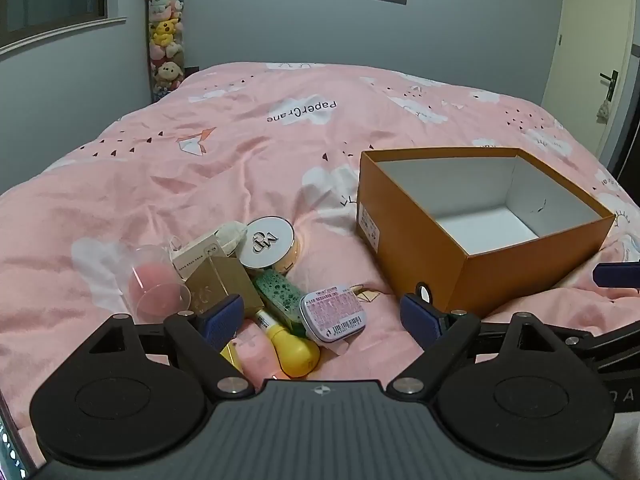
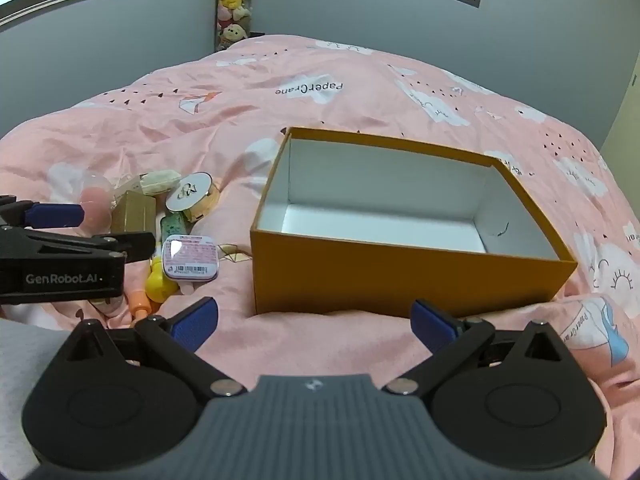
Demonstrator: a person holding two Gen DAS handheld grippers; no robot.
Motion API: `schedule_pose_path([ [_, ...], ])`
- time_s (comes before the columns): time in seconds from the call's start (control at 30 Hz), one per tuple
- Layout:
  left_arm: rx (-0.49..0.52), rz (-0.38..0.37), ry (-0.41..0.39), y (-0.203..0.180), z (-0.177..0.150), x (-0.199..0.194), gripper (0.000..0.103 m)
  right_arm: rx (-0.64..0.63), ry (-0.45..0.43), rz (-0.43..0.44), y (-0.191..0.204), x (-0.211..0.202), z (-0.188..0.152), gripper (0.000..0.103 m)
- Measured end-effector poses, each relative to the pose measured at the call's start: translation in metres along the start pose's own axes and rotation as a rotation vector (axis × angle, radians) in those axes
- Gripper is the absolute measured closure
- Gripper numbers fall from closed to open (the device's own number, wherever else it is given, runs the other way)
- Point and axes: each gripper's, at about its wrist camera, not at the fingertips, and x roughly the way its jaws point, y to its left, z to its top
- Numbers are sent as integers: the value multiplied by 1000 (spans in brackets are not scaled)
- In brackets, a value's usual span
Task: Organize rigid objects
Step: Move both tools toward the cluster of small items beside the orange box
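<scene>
A: Status? 
B: Nothing packed. Orange box [image 2: 404, 276] has nothing in it, dead ahead of right gripper [image 2: 316, 322], whose jaws are spread, holding nothing.
A: Items?
B: One pile [image 1: 256, 280] just ahead of left gripper [image 1: 322, 316], also wide open, unloaded. Roughly ten: one tin [image 1: 334, 316], one compact [image 1: 269, 247], one gold box [image 1: 220, 284], rest overlap.

On the bed [image 1: 240, 168], the box [image 1: 420, 256] sits to my right. The pile lies left of it: tin [image 1: 334, 316] nearest the box, compact [image 1: 268, 246] behind, cup [image 1: 154, 284] farthest left.
</scene>
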Motion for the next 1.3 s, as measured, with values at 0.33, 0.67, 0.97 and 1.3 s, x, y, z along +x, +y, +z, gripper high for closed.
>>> schedule_pose_path([
  [0.33, 9, 1, 16, -4, 0, 3, 0, 25, 21, -10, -4, 3, 0, 3],
  [0.67, 10, -1, 16, -4, -1, 3, 0, 41, 40, -11, -7, 6, 0, 3],
  [0.97, 11, 0, 18, -5, -2, 4, 0, 59, 57, -13, -10, 9, -1, 3],
  [1.3, 10, -3, 28, -5, -4, 6, 0, 67, 69, -8, -10, 12, -2, 2],
])
